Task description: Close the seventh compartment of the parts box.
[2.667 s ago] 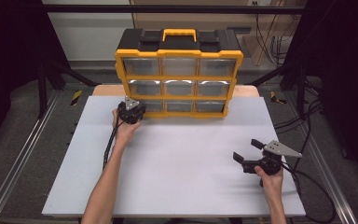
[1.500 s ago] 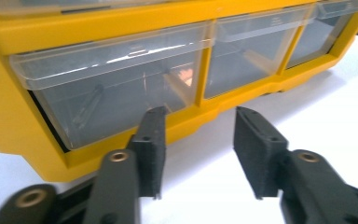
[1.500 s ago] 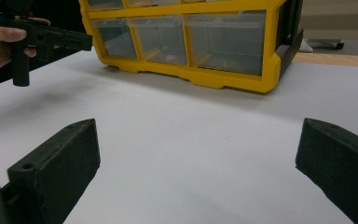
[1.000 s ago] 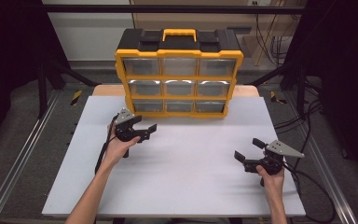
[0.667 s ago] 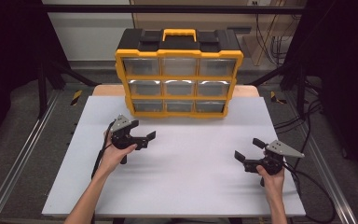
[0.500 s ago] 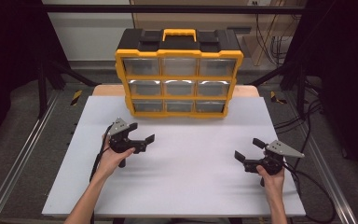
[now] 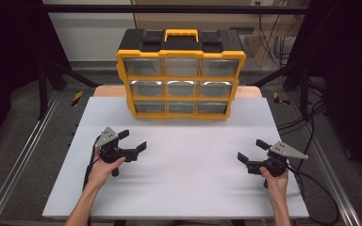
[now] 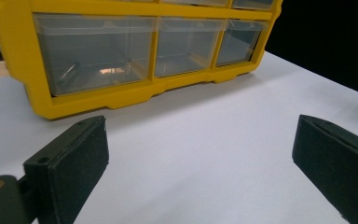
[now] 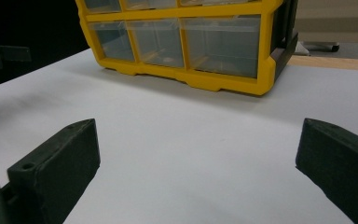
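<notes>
One yellow organizer (image 7: 181, 75) with nine clear drawers stands before two grippers, left (image 7: 133, 140) just opening, right (image 7: 252, 150) spread wide, both empty.

White worktop (image 7: 179, 188) on a wooden board (image 7: 106, 91), whose tan edge shows at the worktop's far side. Metal rails (image 7: 23, 160) run along both sides of the worktop. Grey floor (image 7: 33, 101) around it, yellow-black tape marks (image 7: 77, 98) left and right. Black frame struts (image 7: 45, 80) flank the worktop. Pale wall panel (image 7: 89, 33) behind; cables (image 7: 268, 44) hang far right. Dark surroundings.
</notes>
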Action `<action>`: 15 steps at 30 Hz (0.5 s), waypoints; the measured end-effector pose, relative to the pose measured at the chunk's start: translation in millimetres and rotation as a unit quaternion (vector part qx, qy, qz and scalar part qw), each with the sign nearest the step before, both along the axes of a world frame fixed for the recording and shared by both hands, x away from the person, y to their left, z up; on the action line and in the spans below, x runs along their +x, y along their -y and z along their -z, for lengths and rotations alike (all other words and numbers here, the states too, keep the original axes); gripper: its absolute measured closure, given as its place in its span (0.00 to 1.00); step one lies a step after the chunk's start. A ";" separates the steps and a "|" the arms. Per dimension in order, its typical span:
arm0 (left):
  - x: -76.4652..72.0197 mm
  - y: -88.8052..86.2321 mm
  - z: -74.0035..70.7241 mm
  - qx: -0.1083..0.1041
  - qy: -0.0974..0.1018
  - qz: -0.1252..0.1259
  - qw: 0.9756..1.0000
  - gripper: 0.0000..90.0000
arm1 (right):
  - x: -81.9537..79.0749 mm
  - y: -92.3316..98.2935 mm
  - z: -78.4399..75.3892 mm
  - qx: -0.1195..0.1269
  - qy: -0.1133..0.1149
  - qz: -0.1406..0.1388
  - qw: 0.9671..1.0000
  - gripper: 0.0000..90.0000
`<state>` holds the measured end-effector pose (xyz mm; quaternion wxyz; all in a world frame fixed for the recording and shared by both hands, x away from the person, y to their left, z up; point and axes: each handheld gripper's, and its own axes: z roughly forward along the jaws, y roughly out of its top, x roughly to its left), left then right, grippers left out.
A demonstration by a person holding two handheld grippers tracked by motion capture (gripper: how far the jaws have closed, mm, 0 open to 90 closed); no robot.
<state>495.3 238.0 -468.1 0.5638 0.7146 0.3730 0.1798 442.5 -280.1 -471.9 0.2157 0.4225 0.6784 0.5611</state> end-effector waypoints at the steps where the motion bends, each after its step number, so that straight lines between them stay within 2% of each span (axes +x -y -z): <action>1: -1.4 -2.4 0.8 -0.001 0.002 0.000 1.000 0.04 | 0.1 0.0 0.3 -0.001 -0.001 0.000 1.000 0.00; 8: -10.9 -17.1 7.6 -0.008 0.009 -0.005 1.000 0.03 | 0.2 -1.3 1.3 -0.004 -0.003 -0.001 1.000 0.00; 15: -14.8 -25.4 11.7 -0.007 0.012 -0.010 1.000 0.03 | 0.1 -1.6 1.6 -0.006 -0.004 -0.001 1.000 0.00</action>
